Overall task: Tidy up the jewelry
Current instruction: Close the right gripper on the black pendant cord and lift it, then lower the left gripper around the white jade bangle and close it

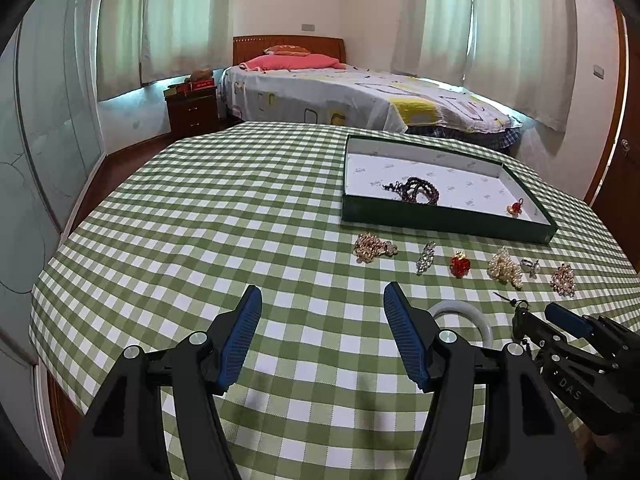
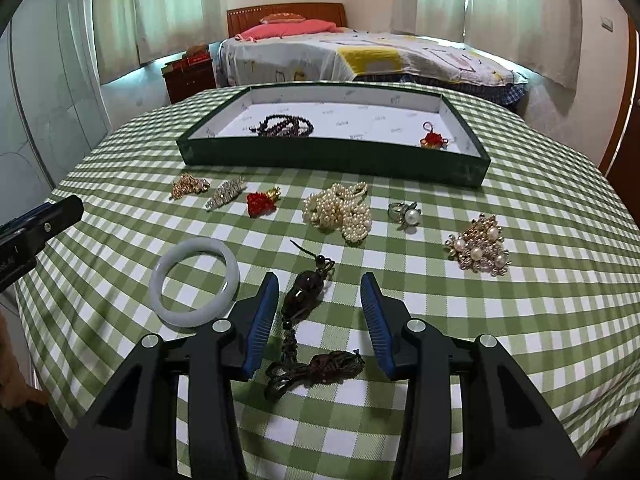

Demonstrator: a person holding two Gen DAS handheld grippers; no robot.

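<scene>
A dark green tray with a white floor holds a dark bead bracelet and a red-gold charm. In front of it lie a gold chain, a silver clip, a red charm, a pearl necklace, a pearl ring and a pearl brooch. My right gripper is open, its fingers either side of a dark corded pendant on the cloth. A white jade bangle lies to its left. My left gripper is open and empty over bare cloth.
The table has a green checked cloth that drops off at the left and near edges. A bed and a nightstand stand behind the table. The tray sits at the table's far right in the left wrist view.
</scene>
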